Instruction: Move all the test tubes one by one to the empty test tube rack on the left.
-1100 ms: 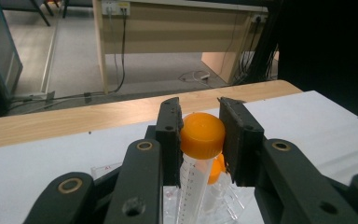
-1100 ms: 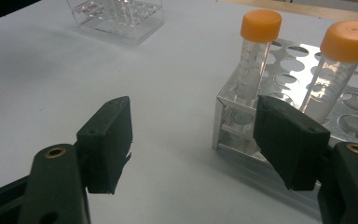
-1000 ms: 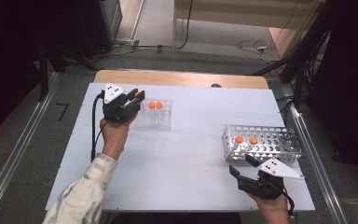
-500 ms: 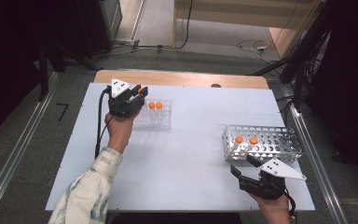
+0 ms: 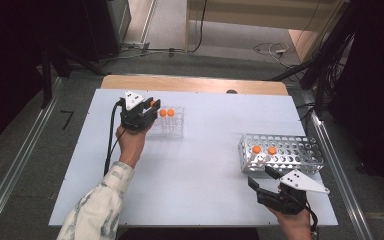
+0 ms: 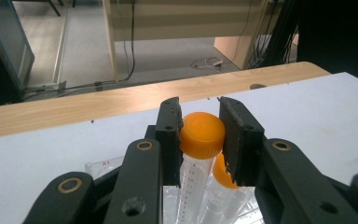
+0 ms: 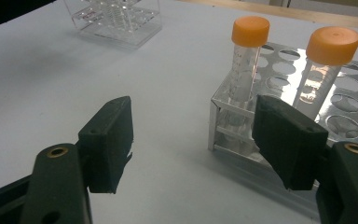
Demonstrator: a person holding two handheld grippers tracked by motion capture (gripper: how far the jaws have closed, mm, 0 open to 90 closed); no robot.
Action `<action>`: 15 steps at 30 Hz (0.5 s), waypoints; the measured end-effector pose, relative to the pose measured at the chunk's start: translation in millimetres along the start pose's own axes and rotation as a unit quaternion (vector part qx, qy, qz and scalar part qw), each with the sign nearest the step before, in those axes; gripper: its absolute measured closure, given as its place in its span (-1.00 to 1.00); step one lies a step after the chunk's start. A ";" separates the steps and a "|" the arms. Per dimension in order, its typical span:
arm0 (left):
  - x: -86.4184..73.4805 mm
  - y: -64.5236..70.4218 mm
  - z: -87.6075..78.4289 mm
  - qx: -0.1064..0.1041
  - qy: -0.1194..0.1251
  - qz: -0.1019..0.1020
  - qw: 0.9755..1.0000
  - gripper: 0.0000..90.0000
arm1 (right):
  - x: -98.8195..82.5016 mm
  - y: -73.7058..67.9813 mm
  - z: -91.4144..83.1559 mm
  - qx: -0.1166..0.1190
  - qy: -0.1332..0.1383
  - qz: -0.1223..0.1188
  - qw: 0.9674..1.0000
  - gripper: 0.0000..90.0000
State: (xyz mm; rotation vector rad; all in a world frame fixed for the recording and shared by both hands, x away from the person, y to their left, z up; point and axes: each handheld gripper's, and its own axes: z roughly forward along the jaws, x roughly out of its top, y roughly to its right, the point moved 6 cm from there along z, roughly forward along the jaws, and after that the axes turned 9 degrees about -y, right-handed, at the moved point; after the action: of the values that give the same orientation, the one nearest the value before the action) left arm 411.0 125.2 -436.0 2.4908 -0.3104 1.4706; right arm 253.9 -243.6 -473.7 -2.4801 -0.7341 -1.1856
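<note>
Your left gripper (image 6: 200, 135) is clamped on an orange-capped tube (image 6: 200, 140), held upright over the clear rack (image 5: 169, 122) at the table's far left. Your right gripper (image 7: 193, 140) has jaws wide apart, nothing between them, just beside the metal rack (image 7: 349, 105).

Left hand-held gripper (image 5: 149, 109) carried its orange-capped tube (image 6: 200, 140) toward the far edge, beside the clear rack (image 5: 169, 122).

Dim lab rm, grey floor.
Pale wooden bench (image 5: 240, 12) at back, black cables (image 5: 200, 25) trailing, metal floor rails (image 5: 20, 165) w/ dark sides.
</note>
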 end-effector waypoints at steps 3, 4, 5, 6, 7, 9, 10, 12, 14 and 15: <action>-3.7 0.4 1.7 0.000 -0.002 0.001 1.000 0.55 | -0.3 -0.4 0.6 0.000 -0.001 0.000 1.000 -0.39; -4.6 0.6 2.1 0.001 -0.001 0.002 1.000 0.55 | -0.2 -0.4 0.8 0.001 -0.001 -0.001 1.000 -0.39; -5.5 0.8 2.4 0.001 -0.002 0.002 1.000 0.55 | -0.3 -0.4 1.0 0.001 -0.001 -0.001 1.000 -0.39; -6.3 0.7 2.7 0.001 -0.002 0.002 1.000 0.55 | -0.2 -0.4 1.1 0.001 -0.001 -0.001 1.000 -0.39; -7.0 0.7 3.0 0.001 -0.001 -0.001 1.000 0.55 | -0.2 -0.3 1.1 0.001 -0.001 -0.002 1.000 -0.39; -8.4 0.4 3.2 0.001 -0.002 -0.002 1.000 0.55 | -0.4 -0.2 1.2 0.001 -0.002 -0.002 1.000 -0.39; -8.8 0.4 3.3 0.001 -0.002 -0.001 1.000 0.54 | -0.5 -0.2 1.2 0.001 -0.002 -0.001 1.000 -0.39; -9.1 0.7 2.9 0.000 -0.003 -0.001 1.000 0.53 | -0.5 -0.1 1.3 0.001 -0.002 -0.001 1.000 -0.39; -8.4 1.4 2.0 -0.001 0.000 0.000 1.000 0.41 | -0.4 -0.2 1.2 0.001 -0.002 -0.001 1.000 -0.39; -8.2 1.6 1.4 0.000 0.000 0.001 1.000 0.35 | -0.4 -0.2 1.2 0.001 -0.002 -0.001 1.000 -0.39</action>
State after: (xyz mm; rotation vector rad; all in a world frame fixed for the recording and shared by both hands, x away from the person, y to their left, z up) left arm 407.8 123.8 -443.7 2.4910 -0.3120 1.4704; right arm 254.3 -243.0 -474.7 -2.4811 -0.7380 -1.1811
